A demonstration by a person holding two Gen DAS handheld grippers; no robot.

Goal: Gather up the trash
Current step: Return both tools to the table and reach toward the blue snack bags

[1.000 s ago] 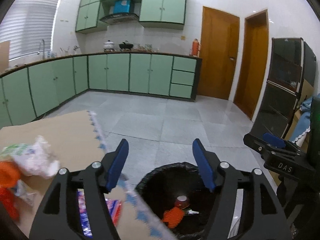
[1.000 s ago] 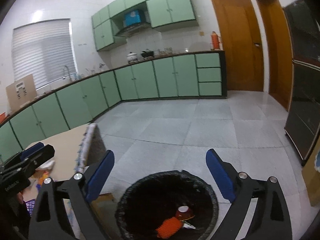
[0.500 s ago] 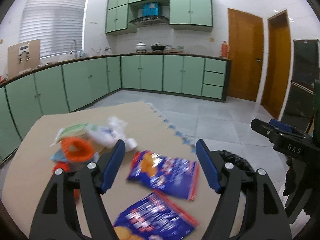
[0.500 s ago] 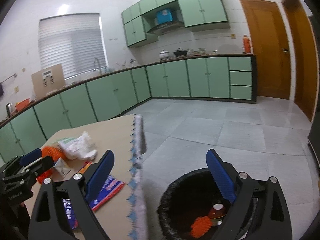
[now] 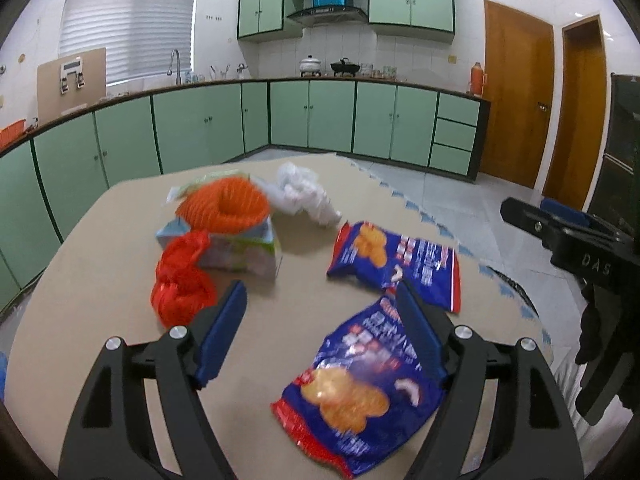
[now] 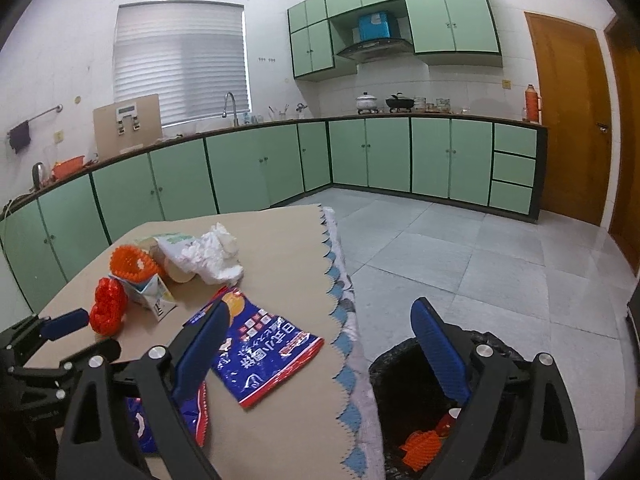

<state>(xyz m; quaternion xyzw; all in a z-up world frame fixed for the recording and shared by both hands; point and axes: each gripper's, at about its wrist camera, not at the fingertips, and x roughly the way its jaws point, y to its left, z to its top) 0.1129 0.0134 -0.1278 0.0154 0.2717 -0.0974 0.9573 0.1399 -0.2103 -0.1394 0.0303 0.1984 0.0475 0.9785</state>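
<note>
Bin (image 6: pixel 404 376) beside table edge (image 6: pixel 334 320)

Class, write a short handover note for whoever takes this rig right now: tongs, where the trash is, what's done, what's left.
Left tongs: open, empty, just been opening, over the table.
Right tongs: open, empty, between table and bin.
On the table: two blue snack bags, red net, orange net, carton, white wad.
Done: an orange net piece and a small cup already lie in the bin.
Left: everything on the table.
</note>
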